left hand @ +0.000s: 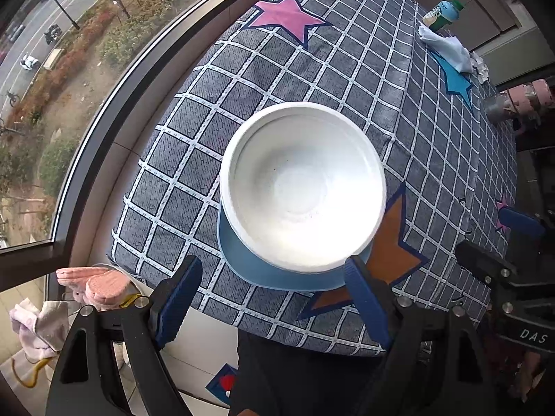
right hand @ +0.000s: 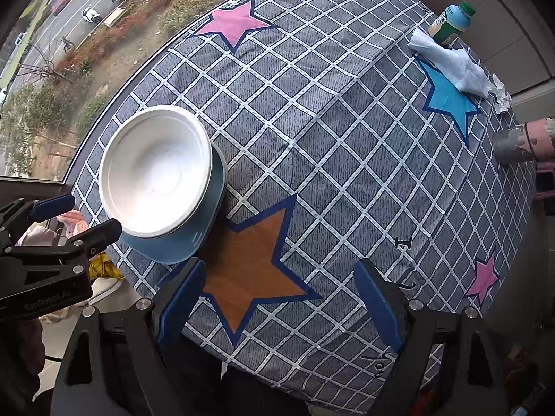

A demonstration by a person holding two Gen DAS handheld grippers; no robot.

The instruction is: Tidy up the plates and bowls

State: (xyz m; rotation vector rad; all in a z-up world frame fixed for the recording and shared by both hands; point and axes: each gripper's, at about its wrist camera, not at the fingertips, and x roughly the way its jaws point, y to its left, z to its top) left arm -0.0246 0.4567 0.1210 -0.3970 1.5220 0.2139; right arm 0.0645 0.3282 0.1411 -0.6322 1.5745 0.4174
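Note:
A white bowl (left hand: 303,187) sits on a blue plate (left hand: 274,274) on the checked tablecloth (left hand: 312,69), near the table's window side. It also shows in the right wrist view (right hand: 156,170), with the blue plate (right hand: 173,246) under it. My left gripper (left hand: 274,298) is open and empty, raised just in front of the stack, fingers apart on either side of the plate's near rim. My right gripper (right hand: 277,301) is open and empty, over the orange star (right hand: 249,270), to the right of the stack. Each gripper shows at the edge of the other's view.
A green-capped bottle (right hand: 451,24) and a crumpled white cloth (right hand: 454,66) lie at the table's far right corner. A pink and grey object (right hand: 523,142) stands beyond the right edge. A window (left hand: 52,86) runs along the left. Pink items (left hand: 100,284) lie below the table's near left corner.

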